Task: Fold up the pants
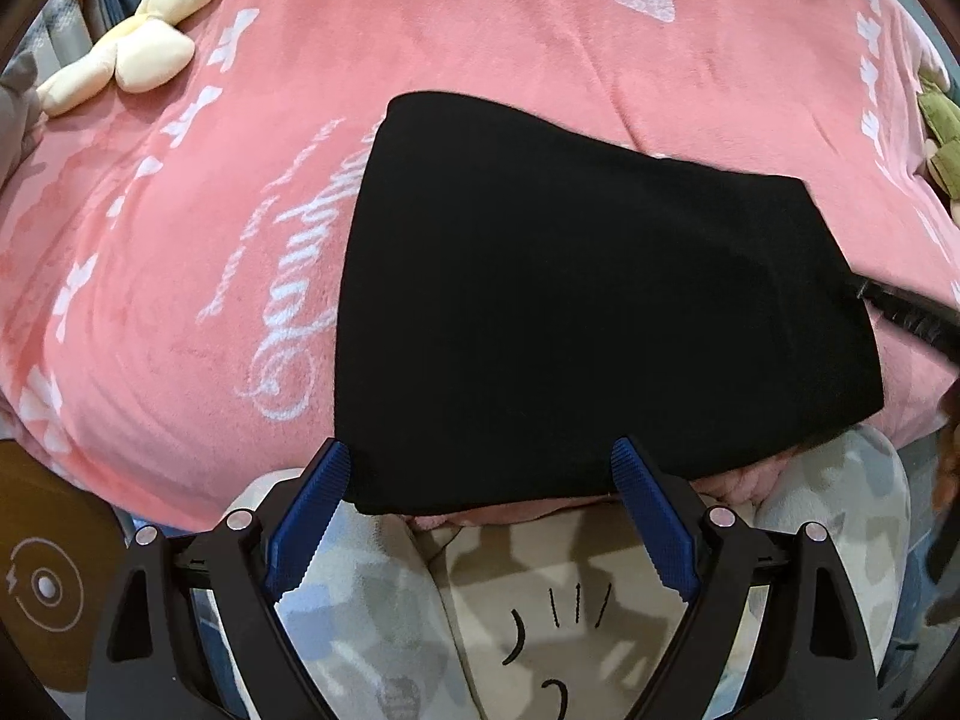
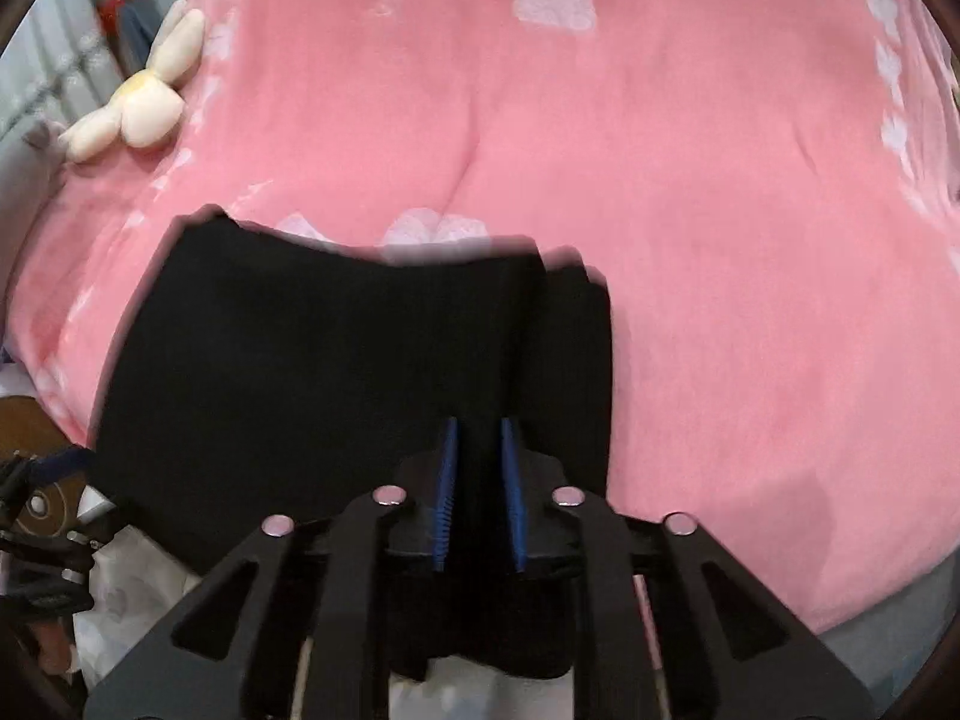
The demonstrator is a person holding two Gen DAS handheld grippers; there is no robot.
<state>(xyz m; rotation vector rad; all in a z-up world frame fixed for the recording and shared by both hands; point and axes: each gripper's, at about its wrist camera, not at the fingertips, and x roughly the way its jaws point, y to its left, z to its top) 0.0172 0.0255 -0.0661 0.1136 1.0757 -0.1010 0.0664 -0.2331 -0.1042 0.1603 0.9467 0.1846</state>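
The black pants (image 1: 600,312) lie folded into a compact slab on the pink blanket (image 1: 180,300). My left gripper (image 1: 480,462) is open at the slab's near edge, its blue fingers (image 1: 324,498) on either side of that edge, holding nothing. In the right wrist view the pants (image 2: 312,372) fill the lower middle. My right gripper (image 2: 480,438) is shut on a fold of the black cloth at their near right edge. The right gripper's arm shows at the far right of the left wrist view (image 1: 912,312).
A cream plush rabbit (image 1: 138,42) lies at the blanket's far left, also in the right wrist view (image 2: 144,102). A green plush (image 1: 942,138) sits at the right edge. My patterned lap (image 1: 540,600) is below the bed edge. A brown round object (image 1: 42,576) lies lower left.
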